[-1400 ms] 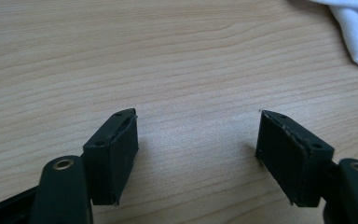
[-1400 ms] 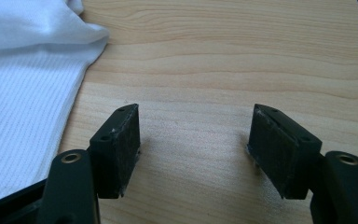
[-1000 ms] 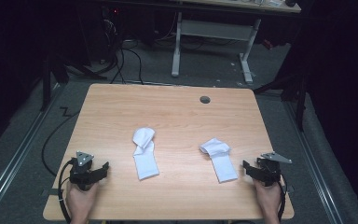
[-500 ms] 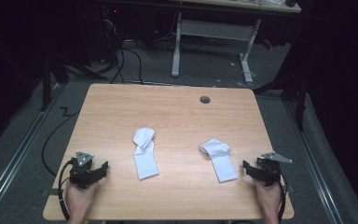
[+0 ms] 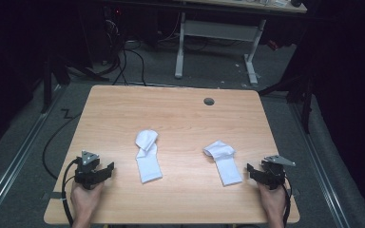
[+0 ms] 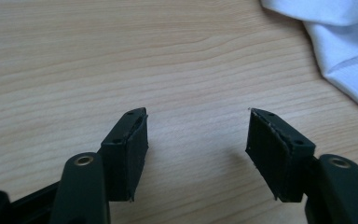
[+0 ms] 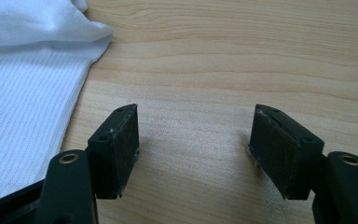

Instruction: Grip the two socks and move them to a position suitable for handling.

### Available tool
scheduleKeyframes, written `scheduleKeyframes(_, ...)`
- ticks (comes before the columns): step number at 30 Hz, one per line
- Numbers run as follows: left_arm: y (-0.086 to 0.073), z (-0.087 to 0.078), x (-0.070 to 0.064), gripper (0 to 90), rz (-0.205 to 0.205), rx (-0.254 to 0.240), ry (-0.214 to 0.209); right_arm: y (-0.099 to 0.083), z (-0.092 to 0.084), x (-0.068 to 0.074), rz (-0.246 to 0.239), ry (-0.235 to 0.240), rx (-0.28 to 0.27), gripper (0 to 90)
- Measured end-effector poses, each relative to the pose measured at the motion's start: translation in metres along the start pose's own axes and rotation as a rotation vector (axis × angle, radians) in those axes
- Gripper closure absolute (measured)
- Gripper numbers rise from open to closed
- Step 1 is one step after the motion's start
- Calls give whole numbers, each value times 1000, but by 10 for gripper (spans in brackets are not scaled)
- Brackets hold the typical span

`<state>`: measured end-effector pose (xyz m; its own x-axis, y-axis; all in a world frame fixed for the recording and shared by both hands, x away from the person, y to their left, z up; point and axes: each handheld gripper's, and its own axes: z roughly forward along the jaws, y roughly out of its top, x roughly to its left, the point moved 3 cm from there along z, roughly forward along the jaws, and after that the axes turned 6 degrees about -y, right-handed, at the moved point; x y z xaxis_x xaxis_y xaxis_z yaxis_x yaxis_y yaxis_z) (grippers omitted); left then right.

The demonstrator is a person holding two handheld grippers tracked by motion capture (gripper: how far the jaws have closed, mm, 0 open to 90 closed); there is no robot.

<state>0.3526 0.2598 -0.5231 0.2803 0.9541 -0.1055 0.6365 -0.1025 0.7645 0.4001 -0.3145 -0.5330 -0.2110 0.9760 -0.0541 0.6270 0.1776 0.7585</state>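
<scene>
Left gripper view: white sock (image 6: 340, 51) cut off

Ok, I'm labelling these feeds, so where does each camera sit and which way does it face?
High view: above the person's side, looking forward and down on the table; both hands show, with the left gripper and right gripper.
Left gripper view: rides on the left gripper, looking along its jaws, which stand apart over bare wood and have just been closing; the left sock lies at upper right.
Right gripper view: rides on the right gripper, jaws apart; the right sock lies at left.
Shared: the high view shows both the left sock and the right sock.
</scene>
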Motion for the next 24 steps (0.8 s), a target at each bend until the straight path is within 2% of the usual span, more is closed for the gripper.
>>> scheduleKeyframes(7,12,5,-15,431,34,-12,-39,0,0,0,2,2,-1,327)
scheduleKeyframes(16,23,9,-32,438,87,-4,-78,0,0,0,-1,0,-1,327)
scheduleKeyframes(24,31,16,-44,439,103,9,-121,0,0,1,-5,-1,0,327)
